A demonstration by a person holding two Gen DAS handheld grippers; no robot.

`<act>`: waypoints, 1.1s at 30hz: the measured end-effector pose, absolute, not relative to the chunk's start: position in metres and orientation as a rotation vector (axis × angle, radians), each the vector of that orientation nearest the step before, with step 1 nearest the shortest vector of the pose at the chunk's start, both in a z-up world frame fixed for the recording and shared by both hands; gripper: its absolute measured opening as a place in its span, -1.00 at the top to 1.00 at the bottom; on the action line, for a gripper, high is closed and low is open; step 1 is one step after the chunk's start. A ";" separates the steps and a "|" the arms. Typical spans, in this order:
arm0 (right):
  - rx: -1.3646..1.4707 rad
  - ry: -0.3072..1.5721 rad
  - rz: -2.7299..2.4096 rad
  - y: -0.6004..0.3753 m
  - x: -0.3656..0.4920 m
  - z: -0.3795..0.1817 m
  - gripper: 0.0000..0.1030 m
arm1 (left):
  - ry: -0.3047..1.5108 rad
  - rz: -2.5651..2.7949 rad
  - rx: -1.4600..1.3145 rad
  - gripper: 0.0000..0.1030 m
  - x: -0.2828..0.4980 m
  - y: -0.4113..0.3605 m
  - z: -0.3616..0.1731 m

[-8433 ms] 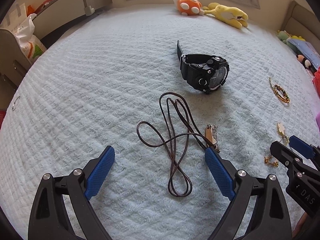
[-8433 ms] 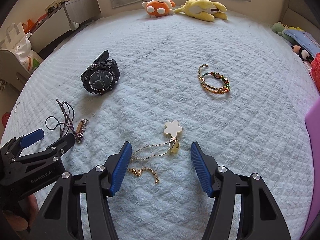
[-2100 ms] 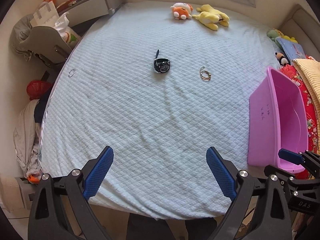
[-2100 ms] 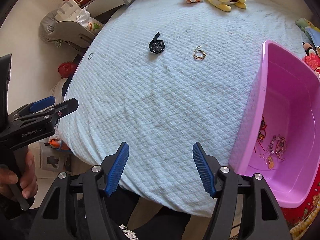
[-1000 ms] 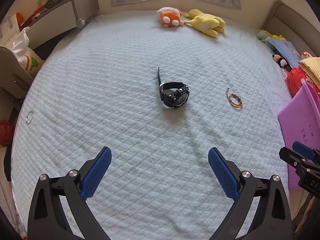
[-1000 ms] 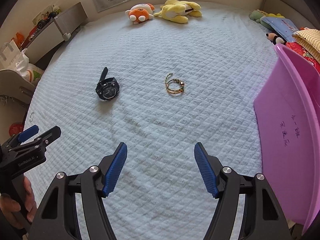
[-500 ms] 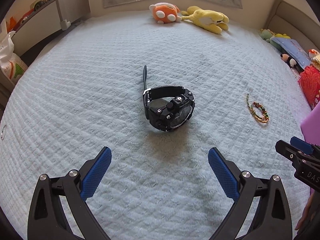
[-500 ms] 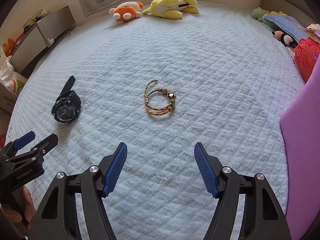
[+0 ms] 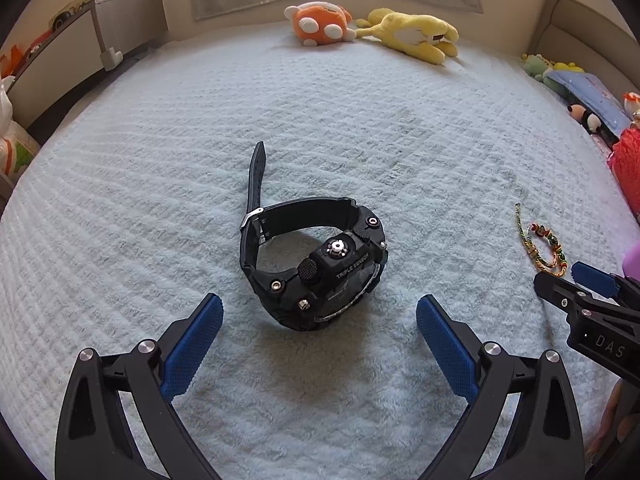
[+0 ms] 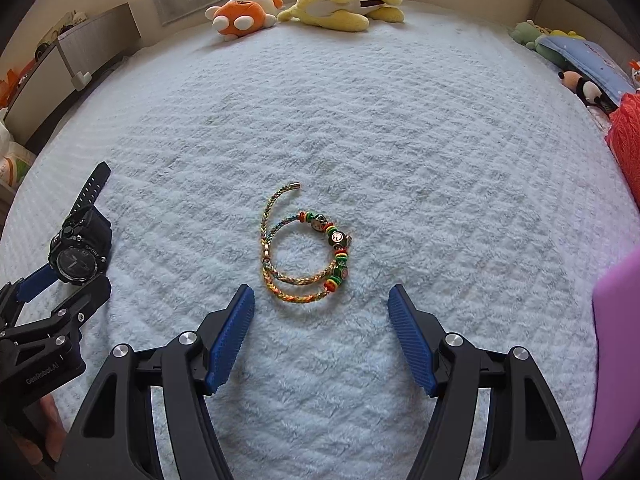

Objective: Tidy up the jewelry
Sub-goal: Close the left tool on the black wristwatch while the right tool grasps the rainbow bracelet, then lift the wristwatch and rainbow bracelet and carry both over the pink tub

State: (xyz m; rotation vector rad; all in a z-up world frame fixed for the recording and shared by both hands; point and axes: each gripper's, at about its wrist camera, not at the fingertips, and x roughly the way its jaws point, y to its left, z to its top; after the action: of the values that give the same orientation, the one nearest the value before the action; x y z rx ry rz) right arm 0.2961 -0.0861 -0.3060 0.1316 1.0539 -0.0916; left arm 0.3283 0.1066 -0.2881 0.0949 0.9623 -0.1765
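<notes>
A black sport watch lies on its side on the pale blue bedspread, just ahead of my left gripper, whose blue pads stand wide apart with nothing between them. In the right wrist view the watch is at the left edge. A braided, beaded bracelet lies right ahead of my right gripper, which is open and empty; its near loop reaches almost to the gap between the fingers. The same bracelet shows far right in the left wrist view, beside the right gripper's tip.
An orange plush and a yellow plush lie at the bed's far end. More toys and a blue cushion line the right side. A pink tub's edge stands at the right. A grey shelf is at the left.
Both grippers have come down and forward over the bed. The watch and the bracelet now sit much closer and larger ahead of the fingers. Neither gripper's opening has changed.
</notes>
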 end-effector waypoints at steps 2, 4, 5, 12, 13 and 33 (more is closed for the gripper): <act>0.111 1.039 -0.089 -0.085 0.299 -0.307 -0.29 | 0.959 -0.177 0.096 -0.85 0.332 0.105 -0.290; 0.089 1.026 -0.089 -0.084 0.302 -0.308 -0.29 | 0.958 -0.173 0.101 -0.85 0.336 0.103 -0.293; 0.080 1.020 -0.088 -0.084 0.303 -0.309 -0.29 | 0.958 -0.172 0.100 -0.85 0.338 0.102 -0.294; 0.042 0.989 -0.086 -0.080 0.314 -0.312 -0.28 | 0.947 -0.168 0.102 -0.86 0.349 0.098 -0.297; 0.035 0.986 -0.084 -0.079 0.315 -0.312 -0.28 | 0.944 -0.169 0.105 -0.86 0.350 0.097 -0.297; 0.007 0.974 -0.014 -0.058 0.310 -0.309 0.81 | 0.920 -0.155 0.054 -0.24 0.347 0.109 -0.293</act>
State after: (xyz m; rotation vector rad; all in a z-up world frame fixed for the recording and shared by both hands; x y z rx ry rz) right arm 0.3096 -0.0584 -0.3089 0.0070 0.9737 -0.0139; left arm 0.3471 0.1089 -0.2928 0.0536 0.9205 -0.1551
